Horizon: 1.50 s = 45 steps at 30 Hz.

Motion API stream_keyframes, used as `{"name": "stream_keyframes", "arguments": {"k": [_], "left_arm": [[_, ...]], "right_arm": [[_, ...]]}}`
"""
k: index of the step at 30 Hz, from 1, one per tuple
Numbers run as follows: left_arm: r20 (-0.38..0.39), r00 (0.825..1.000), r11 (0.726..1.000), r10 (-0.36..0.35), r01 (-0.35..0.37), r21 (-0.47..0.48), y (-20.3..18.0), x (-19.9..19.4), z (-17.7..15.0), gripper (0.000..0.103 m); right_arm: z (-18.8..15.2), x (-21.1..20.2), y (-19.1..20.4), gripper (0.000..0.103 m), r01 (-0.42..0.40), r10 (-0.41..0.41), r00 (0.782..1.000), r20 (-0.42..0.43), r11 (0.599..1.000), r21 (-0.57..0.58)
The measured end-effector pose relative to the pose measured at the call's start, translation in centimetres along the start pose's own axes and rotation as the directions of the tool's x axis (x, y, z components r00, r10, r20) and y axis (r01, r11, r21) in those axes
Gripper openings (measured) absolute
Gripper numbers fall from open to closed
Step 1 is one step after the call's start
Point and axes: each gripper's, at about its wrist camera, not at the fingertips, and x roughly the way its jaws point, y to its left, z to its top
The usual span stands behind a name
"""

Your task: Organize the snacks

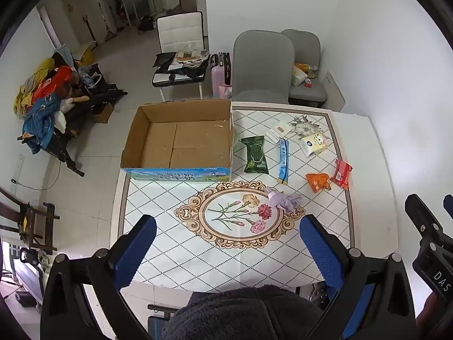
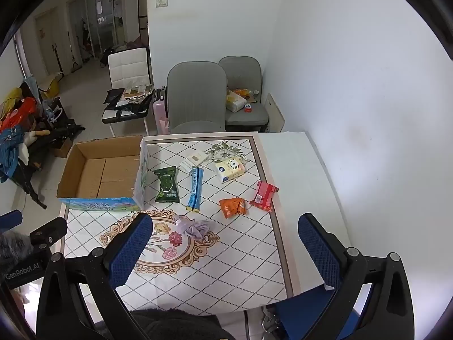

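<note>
- The snacks lie loose on the patterned tabletop (image 2: 240, 255), to the right of an empty cardboard box (image 2: 102, 170) at its far left corner: a green packet (image 2: 167, 184) just beside the box wall, a long blue sachet (image 2: 195, 188), a red wrapper (image 2: 264, 192), an orange packet (image 2: 232, 206), a yellow-and-white tissue pack (image 2: 230, 169) and two small white packs (image 2: 195, 160) behind.
- A crumpled lilac cloth (image 2: 194, 226) sits nearer, on the flower medallion.
- All of these look light and soft; the foil wrappers are probably slick and crinkly, so a pinch across the flat middle, or on a sealed end seam, seems safest.
- The blue sachet, being long and limp, would likely droop unless taken near its centre.
- The tissue pack looks squashy; gripping across its short sides should do.
- The left gripper (image 1: 226, 243) hovers above the near tabletop, fingers (image 1: 136, 252) spread wide, holding and touching nothing.
- The right gripper (image 2: 223, 243) likewise hangs with fingers (image 2: 318, 248) wide apart and empty, well short of the snacks.
</note>
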Motion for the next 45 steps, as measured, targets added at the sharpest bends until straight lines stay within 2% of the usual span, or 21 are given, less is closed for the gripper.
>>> {"name": "stream_keyframes", "arguments": {"k": [1, 5, 14, 45], "left_arm": [[0.002, 1.0, 1.0, 0.0, 0.0, 0.001, -0.1, 0.0, 0.0, 0.103], [0.006, 1.0, 1.0, 0.0, 0.0, -0.004, -0.1, 0.0, 0.0, 0.103], [0.015, 1.0, 1.0, 0.011, -0.011, -0.004, -0.3, -0.1, 0.6, 0.103], [0.021, 1.0, 1.0, 0.006, -0.006, 0.0, -0.8, -1.1, 1.1, 0.103]], "right_arm": [[0.1, 0.0, -0.2, 0.103, -0.029, 0.03, 1.0, -0.007, 0.999, 0.012], [0.2, 0.0, -0.3, 0.103, -0.033, 0.033, 0.999, -0.006, 0.999, 0.008], [0.3, 0.8, 0.0, 0.103, -0.03, 0.03, 1.0, -0.005, 0.999, 0.014], [0.3, -0.6, -0.3, 0.103, -0.034, 0.034, 0.999, 0.011, 0.999, 0.016]]}}
